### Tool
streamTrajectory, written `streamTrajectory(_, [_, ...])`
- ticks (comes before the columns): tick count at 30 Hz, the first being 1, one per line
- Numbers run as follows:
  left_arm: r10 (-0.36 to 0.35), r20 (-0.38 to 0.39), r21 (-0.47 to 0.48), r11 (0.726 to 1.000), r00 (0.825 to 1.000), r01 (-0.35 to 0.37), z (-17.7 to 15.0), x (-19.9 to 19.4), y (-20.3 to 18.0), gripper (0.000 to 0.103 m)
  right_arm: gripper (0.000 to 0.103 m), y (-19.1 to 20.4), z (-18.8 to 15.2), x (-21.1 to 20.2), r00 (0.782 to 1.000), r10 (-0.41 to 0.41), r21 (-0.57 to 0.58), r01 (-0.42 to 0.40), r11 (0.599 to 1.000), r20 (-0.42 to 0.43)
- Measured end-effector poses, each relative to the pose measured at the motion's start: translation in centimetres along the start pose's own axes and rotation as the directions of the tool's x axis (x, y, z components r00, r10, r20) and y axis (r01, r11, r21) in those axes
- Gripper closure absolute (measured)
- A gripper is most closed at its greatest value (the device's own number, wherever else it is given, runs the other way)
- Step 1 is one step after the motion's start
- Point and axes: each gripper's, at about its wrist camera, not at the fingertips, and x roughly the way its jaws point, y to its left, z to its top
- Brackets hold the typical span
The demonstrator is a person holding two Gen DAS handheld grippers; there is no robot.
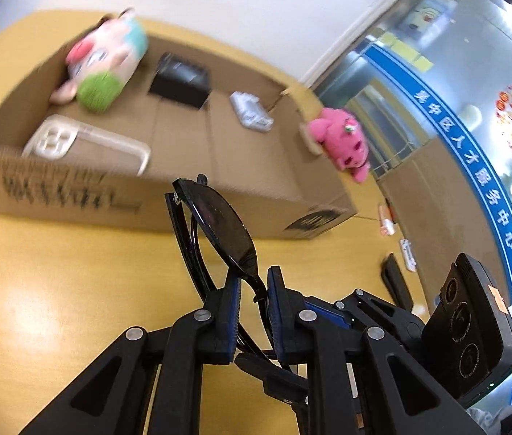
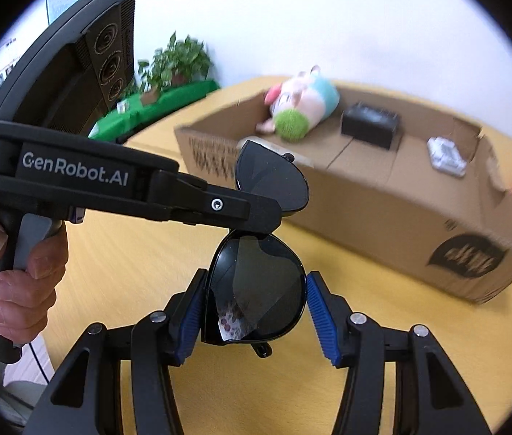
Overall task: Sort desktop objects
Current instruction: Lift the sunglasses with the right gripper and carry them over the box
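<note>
An open brown cardboard box (image 1: 190,195) sits on the yellow wooden table (image 1: 56,272). Inside lie a round pastel plush toy (image 1: 105,61) at its back left corner, a black rectangular case (image 1: 181,79) mid-back, and a clear plastic tray (image 1: 85,143) front left

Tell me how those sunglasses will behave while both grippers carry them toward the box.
The sunglasses look thin and light, so they probably lift easily. Their glossy lenses may be slippery and scratch-prone. The left gripper pinches only the narrow bridge, so they could pivot there; the right gripper flanking one lens likely steadies that. The folded arms seem hinged and may swing loose.
</note>
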Motion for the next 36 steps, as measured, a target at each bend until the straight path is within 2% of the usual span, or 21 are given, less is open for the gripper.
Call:
streamTrajectory(7, [-0.050,0.003,0.140,0.989,0.999,0.049,5.6,0.0,-4.8,0.089,0.050,-2.8,3.4,-3.6,0.992,-0.073,0.035,0.070,0.997,0.100])
streamTrajectory(12, [-0.090,-0.019,0.210,0.973,0.996,0.092,10.9,2.1,-7.7,0.089,0.050,-6.3,6.2,-5.0,0.980,-0.136,0.081,0.126,0.989,0.144])
streamTrajectory(16, [-0.118,-0.053,0.231,0.965,0.992,0.127,14.5,4.8,-8.9,0.090,0.050,-9.7,8.2,-5.1,0.974,-0.177,0.118,0.160,0.980,0.142])
streamTrajectory(20, [-0.136,-0.101,0.231,0.960,0.986,0.156,17.4,8.3,-9.4,0.091,0.050,-13.1,9.4,-4.2,0.976,-0.186,0.172,0.164,0.971,0.118])
streamTrajectory(25, [-0.149,-0.169,0.204,0.962,0.974,0.183,19.1,12.7,-9.2,0.095,0.050,-16.8,9.3,-2.0,0.981,-0.184,0.251,0.162,0.954,0.067])
streamTrajectory(32, [-0.148,-0.276,0.139,0.972,0.950,0.192,19.6,18.7,-6.3,0.097,0.050,-21.4,8.4,3.8,0.991,-0.114,0.394,0.133,0.910,-0.071])
streamTrajectory(36, [-0.171,-0.314,0.060,0.978,0.934,0.199,19.6,20.9,-3.8,0.097,0.050,-22.0,8.6,6.5,0.980,-0.099,0.407,0.163,0.899,-0.172])
